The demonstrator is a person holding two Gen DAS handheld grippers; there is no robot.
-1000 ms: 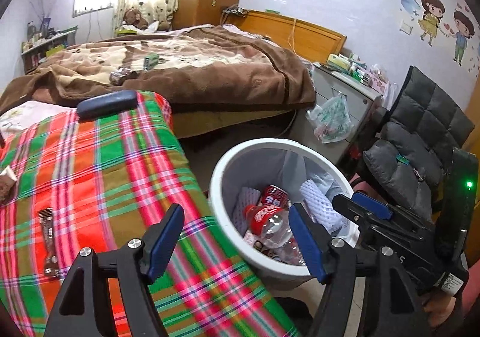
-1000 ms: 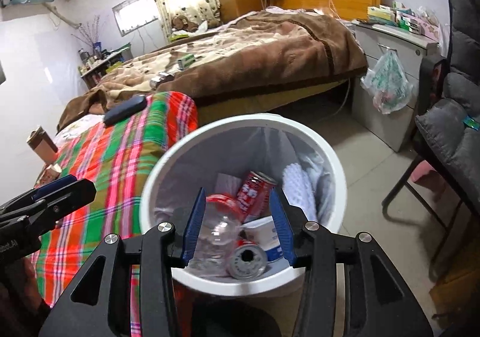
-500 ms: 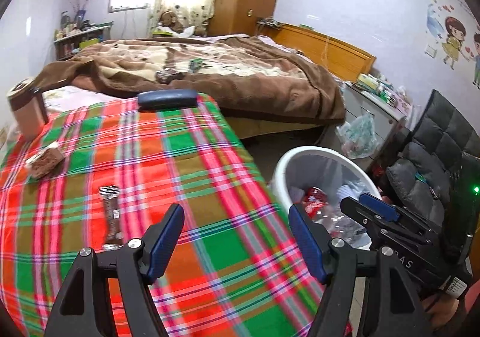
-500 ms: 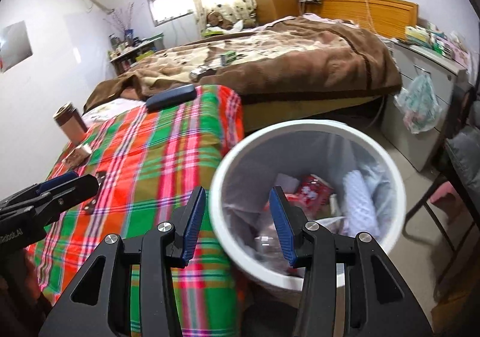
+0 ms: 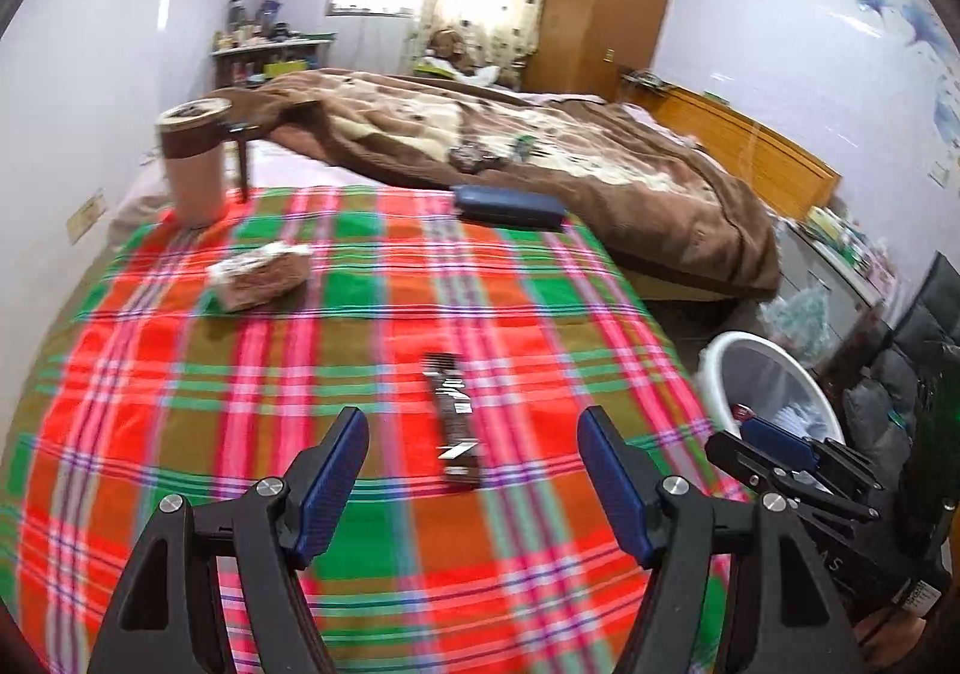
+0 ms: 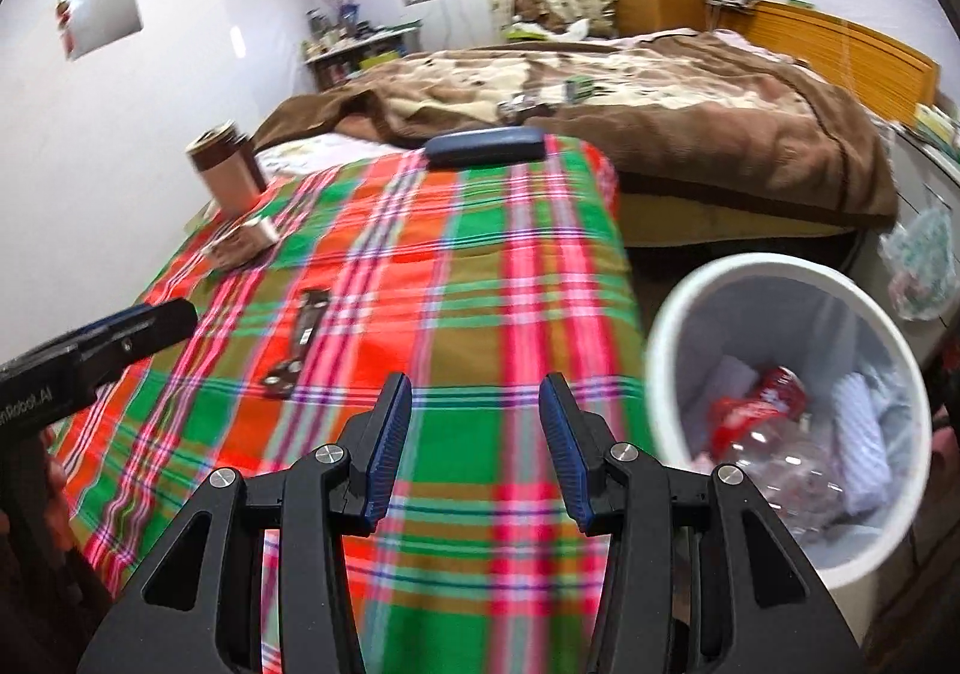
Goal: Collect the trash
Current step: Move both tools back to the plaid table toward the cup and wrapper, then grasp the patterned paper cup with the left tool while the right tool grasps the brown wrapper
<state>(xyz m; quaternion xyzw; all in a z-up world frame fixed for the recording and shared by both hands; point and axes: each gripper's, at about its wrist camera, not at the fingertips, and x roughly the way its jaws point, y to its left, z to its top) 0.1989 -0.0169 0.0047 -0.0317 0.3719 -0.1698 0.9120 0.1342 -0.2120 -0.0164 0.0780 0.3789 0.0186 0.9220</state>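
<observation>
A dark brown snack wrapper (image 5: 454,421) lies flat on the plaid tablecloth (image 5: 336,362), just ahead of my open, empty left gripper (image 5: 474,470). It also shows in the right wrist view (image 6: 303,335). A crumpled brown-and-white packet (image 5: 258,278) lies farther back left, also in the right wrist view (image 6: 243,245). The white trash bin (image 6: 780,410) with bottles and a red can stands on the floor right of the table; its rim shows in the left wrist view (image 5: 762,374). My right gripper (image 6: 474,434) is open and empty over the table's right part.
A brown-banded cup (image 5: 195,158) stands at the table's far left corner. A dark blue case (image 5: 507,206) lies at the far edge. A bed with a brown blanket (image 5: 540,146) lies behind. A grey chair (image 5: 918,350) stands right of the bin.
Both grippers have swung left, away from the bin and over the plaid table. The wrapper now lies just ahead of the left gripper. Both stayed open.
</observation>
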